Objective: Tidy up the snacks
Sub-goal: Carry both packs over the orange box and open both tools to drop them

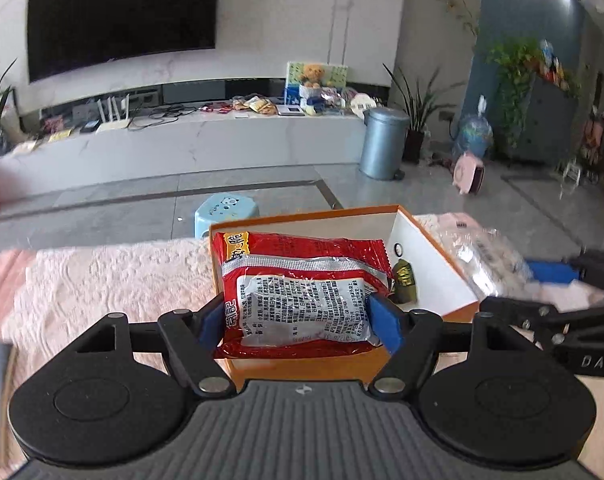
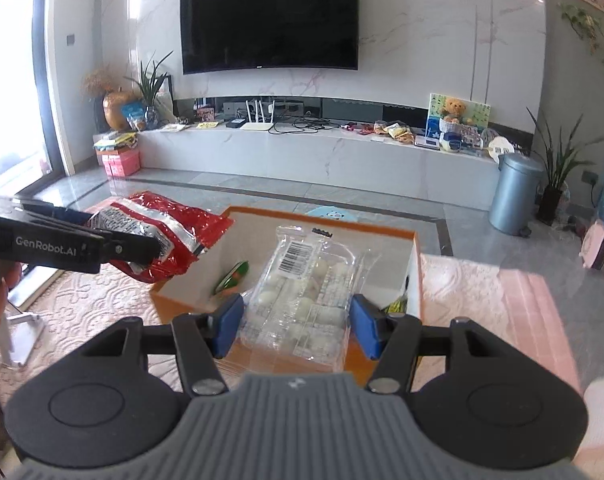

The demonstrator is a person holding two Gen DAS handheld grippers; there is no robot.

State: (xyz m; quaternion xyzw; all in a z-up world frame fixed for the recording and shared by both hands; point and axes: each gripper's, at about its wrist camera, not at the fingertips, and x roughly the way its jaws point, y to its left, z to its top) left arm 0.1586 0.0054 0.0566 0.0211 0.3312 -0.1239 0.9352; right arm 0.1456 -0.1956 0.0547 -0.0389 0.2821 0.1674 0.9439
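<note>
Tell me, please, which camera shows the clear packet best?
The right wrist view: the clear packet sits centred and sharp between the right gripper, barcode and pale pieces visible, above the box. The left wrist view shows it only as a blurred shape at the right edge.

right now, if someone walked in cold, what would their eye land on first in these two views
First, the red snack bag clamped in the left gripper, held over the orange box on the pink lace-covered table. Next, the clear pack of white sweets pinched in the right gripper above the same box. Behind both, a big dark TV fills the marble wall.
</note>
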